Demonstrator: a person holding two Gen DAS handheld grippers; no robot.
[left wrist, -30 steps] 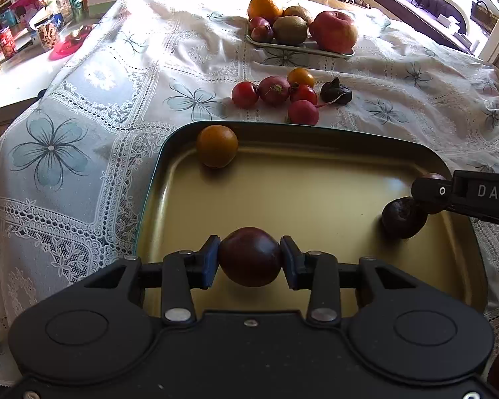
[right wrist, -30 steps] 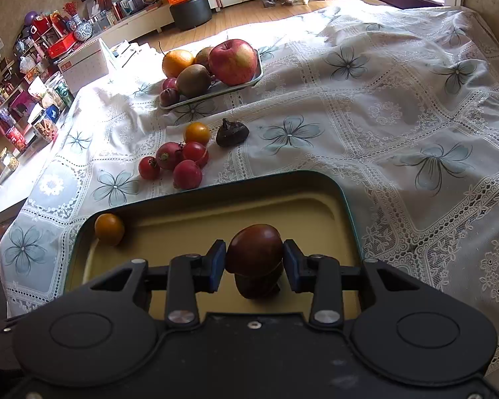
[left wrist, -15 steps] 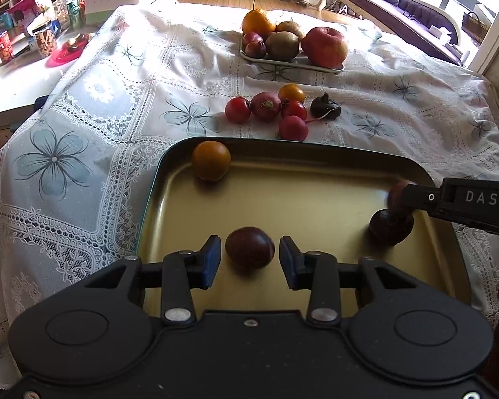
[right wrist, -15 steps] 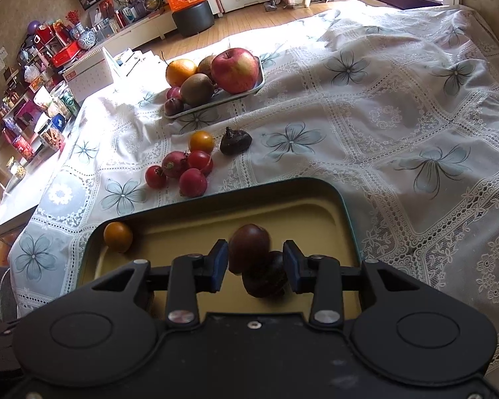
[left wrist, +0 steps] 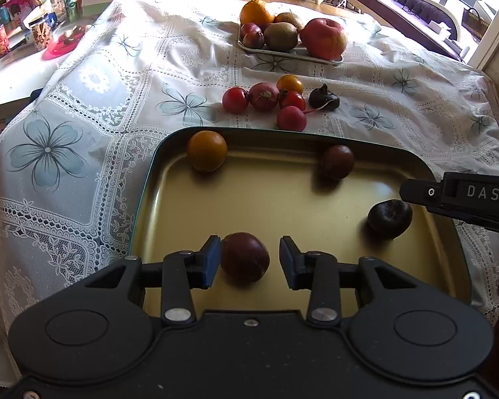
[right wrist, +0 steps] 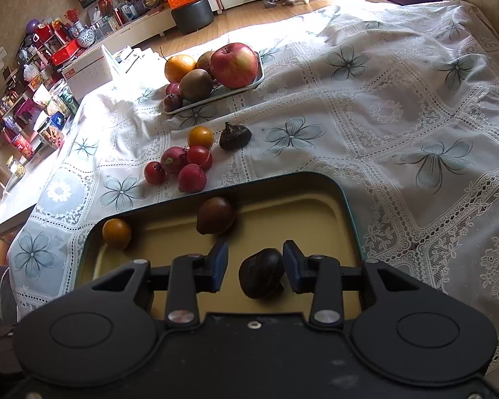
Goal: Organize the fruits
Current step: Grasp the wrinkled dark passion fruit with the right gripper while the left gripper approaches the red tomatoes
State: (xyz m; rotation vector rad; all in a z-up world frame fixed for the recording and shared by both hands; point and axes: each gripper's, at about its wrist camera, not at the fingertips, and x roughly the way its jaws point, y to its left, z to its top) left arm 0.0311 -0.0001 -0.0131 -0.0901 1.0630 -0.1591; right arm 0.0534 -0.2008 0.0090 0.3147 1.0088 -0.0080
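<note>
A gold tray with a dark rim (left wrist: 156, 166) lies on the lace tablecloth and holds several fruits. A dark red plum (left wrist: 245, 256) rests on the tray floor between the parted fingers of my left gripper (left wrist: 249, 259), which is open. A black water chestnut (right wrist: 262, 277) lies between the jaws of my right gripper (right wrist: 255, 266), also open. In the left wrist view this chestnut (left wrist: 390, 218) sits under the right gripper's finger (left wrist: 422, 194). A brown fruit (right wrist: 215, 215) and an orange tomato (right wrist: 116, 233) sit by the tray's far rim (right wrist: 346, 199).
Beyond the tray, red tomatoes and radishes (left wrist: 264, 96), an orange tomato (left wrist: 289, 83) and another black chestnut (left wrist: 324, 97) lie loose on the cloth. Farther back a plate (left wrist: 289, 54) carries an apple (left wrist: 323, 38), kiwis, plums and an orange. Cluttered shelves stand at the left.
Both grippers opened. The left let go of the dark red plum onto the tray. The right released the brown fruit, which rolled to the tray's far rim.
</note>
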